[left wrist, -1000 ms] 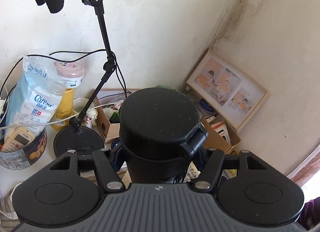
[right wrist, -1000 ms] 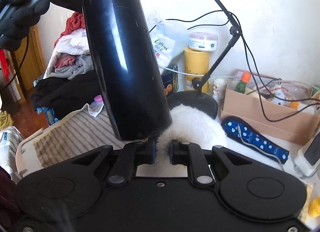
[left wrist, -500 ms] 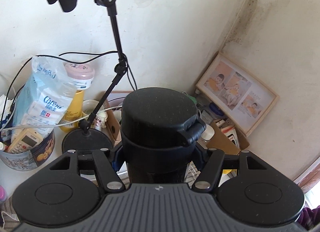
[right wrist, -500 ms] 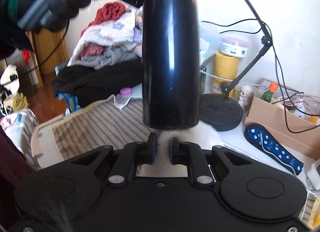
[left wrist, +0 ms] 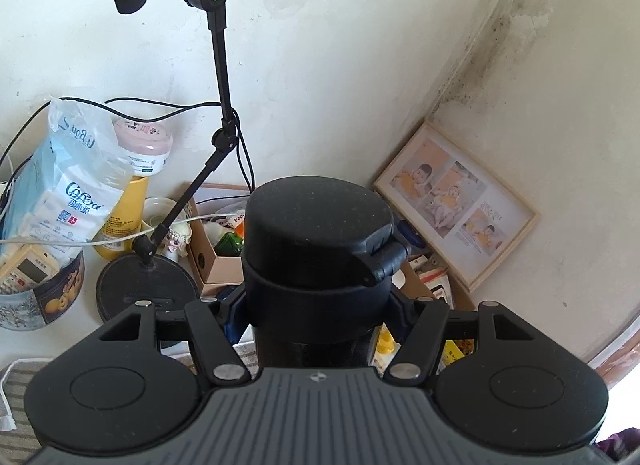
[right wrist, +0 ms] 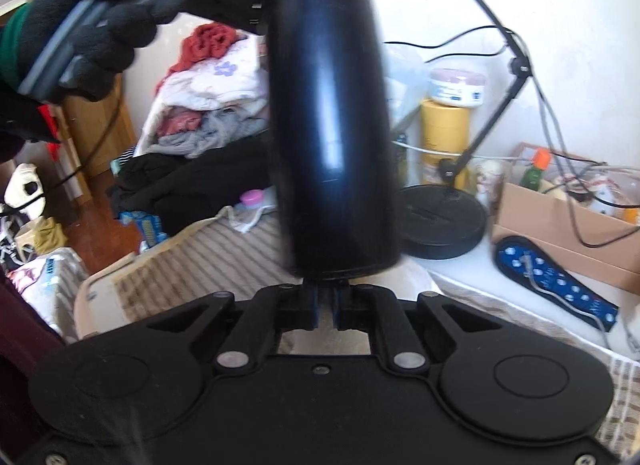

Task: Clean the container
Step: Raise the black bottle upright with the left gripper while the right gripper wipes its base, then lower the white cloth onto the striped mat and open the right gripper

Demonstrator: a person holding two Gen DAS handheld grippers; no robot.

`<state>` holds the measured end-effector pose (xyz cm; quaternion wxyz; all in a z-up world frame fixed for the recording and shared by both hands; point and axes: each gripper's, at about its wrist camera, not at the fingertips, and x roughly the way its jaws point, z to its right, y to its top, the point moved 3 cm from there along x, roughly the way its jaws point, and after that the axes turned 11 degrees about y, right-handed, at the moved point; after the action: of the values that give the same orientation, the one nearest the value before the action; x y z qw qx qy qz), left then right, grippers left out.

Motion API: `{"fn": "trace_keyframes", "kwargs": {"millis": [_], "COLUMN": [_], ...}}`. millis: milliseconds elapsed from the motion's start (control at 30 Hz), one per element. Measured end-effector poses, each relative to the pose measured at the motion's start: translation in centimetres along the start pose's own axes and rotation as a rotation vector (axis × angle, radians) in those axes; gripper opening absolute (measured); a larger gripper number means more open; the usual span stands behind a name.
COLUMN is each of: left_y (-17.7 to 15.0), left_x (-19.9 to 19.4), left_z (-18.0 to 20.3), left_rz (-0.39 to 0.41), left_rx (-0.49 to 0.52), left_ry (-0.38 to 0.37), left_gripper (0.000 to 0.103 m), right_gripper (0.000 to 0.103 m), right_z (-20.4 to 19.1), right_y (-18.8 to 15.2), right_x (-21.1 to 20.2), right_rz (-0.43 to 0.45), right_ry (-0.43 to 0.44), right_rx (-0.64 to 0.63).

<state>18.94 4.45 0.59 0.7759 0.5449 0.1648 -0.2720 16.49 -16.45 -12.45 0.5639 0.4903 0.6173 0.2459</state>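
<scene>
The left gripper (left wrist: 316, 305) is clamped on the neck of a black flask (left wrist: 316, 249), just under its lid (left wrist: 320, 221), and holds it upright in the air. From the right wrist view the flask (right wrist: 332, 137) hangs in front of the camera, its base just above a striped cloth (right wrist: 224, 257). A gloved hand (right wrist: 92, 33) grips the left tool's handle at upper left.

The right gripper (right wrist: 325, 307) sits directly below the flask's base with its jaws drawn almost together. Nothing is plainly caught between them, though the picture is blurred there, so a thin fold of the pale cloth (right wrist: 324, 339) beneath may be pinched.

Behind the flask stand a phone stand (left wrist: 148, 285) (round black base, jointed arm), a cardboard box (left wrist: 212, 249), a biscuit tin (left wrist: 44, 297) and a framed photo (left wrist: 456, 205) leaning in the corner.
</scene>
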Motion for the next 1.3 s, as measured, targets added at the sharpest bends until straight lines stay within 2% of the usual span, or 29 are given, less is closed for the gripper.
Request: {"fn": "trace_keyframes", "kwargs": {"millis": [133, 300, 633, 867, 1100, 1200, 1300], "left_y": [-0.3, -0.8, -1.9, -1.8, -2.3, -2.9, -4.0], "left_x": [0.0, -0.4, -0.4, -0.8, 0.2, 1.4, 2.8], "left_z": [-1.3, -2.5, -3.4, -3.9, -3.7, -3.9, -4.3], "left_rz": [-0.006, -0.013, -0.030, -0.001, 0.038, 0.061, 0.071], "left_rx": [-0.040, -0.069, -0.081, 0.001, 0.158, 0.198, 0.221], "left_ry": [0.004, 0.006, 0.040, 0.149, 0.293, 0.333, 0.360], "left_gripper": [0.064, 0.064, 0.064, 0.064, 0.064, 0.064, 0.064], "right_gripper": [0.005, 0.005, 0.005, 0.005, 0.005, 0.005, 0.005], "right_z": [-0.8, -0.8, 1.9, 3.7, 6.4, 6.9, 6.8], "right_y": [-0.1, -0.3, -0.5, 0.9, 3.0, 3.0, 1.8], "right_x": [-0.2, -1.6, -3.5, -4.9, -7.2, -6.8, -4.5], "right_rz": [0.000, 0.019, 0.066, 0.108, 0.190, 0.178, 0.078], "right_ry": [0.025, 0.005, -0.080, -0.164, -0.298, -0.336, -0.336], "right_rx": [0.001, 0.018, 0.095, 0.091, 0.088, 0.074, 0.056]}}
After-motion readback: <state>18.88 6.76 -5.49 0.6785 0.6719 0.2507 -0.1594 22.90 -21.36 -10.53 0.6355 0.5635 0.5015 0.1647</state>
